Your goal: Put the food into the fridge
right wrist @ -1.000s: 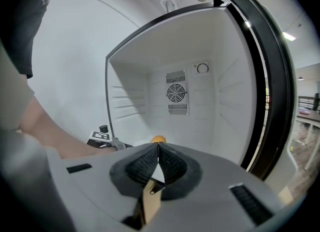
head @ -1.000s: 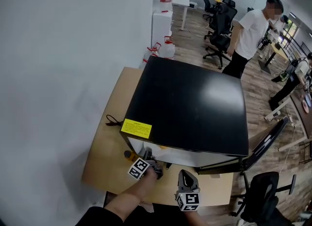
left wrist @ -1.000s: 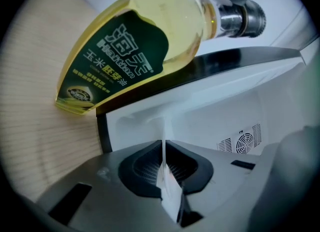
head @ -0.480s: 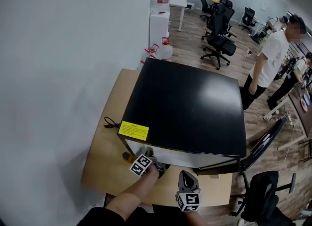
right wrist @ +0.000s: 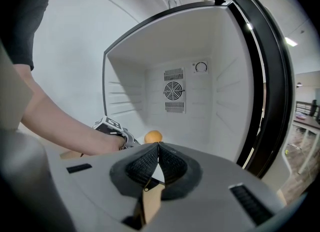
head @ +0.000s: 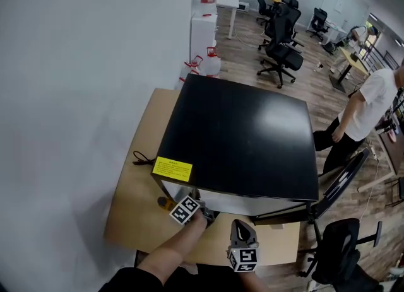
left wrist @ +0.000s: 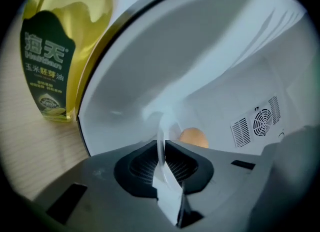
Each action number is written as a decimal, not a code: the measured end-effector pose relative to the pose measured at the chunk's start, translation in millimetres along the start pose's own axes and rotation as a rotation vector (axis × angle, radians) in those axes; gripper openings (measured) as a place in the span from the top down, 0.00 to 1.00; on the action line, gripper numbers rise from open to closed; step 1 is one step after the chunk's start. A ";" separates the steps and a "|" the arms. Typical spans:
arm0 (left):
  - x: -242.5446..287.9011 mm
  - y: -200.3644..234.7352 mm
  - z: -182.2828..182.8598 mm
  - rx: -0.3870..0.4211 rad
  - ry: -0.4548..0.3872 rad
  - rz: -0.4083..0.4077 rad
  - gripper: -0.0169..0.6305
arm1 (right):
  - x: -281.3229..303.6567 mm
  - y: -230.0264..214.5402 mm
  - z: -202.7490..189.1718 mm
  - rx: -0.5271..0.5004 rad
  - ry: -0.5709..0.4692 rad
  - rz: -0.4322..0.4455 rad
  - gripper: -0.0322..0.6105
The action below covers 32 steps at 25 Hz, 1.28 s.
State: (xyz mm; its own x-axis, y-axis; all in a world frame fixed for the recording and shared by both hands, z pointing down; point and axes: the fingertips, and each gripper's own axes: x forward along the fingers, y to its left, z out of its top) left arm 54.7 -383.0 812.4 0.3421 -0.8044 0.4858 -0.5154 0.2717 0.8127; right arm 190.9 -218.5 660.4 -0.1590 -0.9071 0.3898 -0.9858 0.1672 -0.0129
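The black fridge [head: 240,133] stands on a wooden table [head: 136,183] with its door [head: 344,183] swung open to the right. My left gripper [head: 197,214] reaches into the fridge's lower left corner. Its jaws [left wrist: 162,142] are shut, and a thin, clear plastic film rises from between the pads. A round orange food item [left wrist: 192,137] lies on the fridge floor just beyond them, also seen from the right gripper view as the orange item [right wrist: 153,136] beside the left gripper [right wrist: 124,138]. My right gripper [right wrist: 158,145] is shut and empty, held back in front of the white interior [right wrist: 175,90].
A yellow oil bottle [left wrist: 50,60] with a green label stands on the table left of the fridge. The open door [right wrist: 265,75] bounds the right side. Behind are office chairs [head: 281,51], water jugs [head: 205,64] and a person [head: 366,114]. Another chair [head: 338,246] stands near right.
The person in the white shirt has walked to the right in the background. My left gripper's marker cube has rolled slightly. The right gripper has not moved.
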 end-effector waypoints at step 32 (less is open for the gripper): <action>-99.9 -36.1 -12.3 0.710 0.139 -0.143 0.61 | -46.4 11.9 12.1 0.059 -0.070 -0.057 0.86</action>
State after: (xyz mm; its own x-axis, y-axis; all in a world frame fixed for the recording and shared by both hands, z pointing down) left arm 48.8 -305.9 738.5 0.5164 -0.7191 0.4650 -0.8265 -0.2767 0.4902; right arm 185.9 -179.1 631.1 -0.1034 -0.9396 0.3264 -0.9945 0.0928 -0.0477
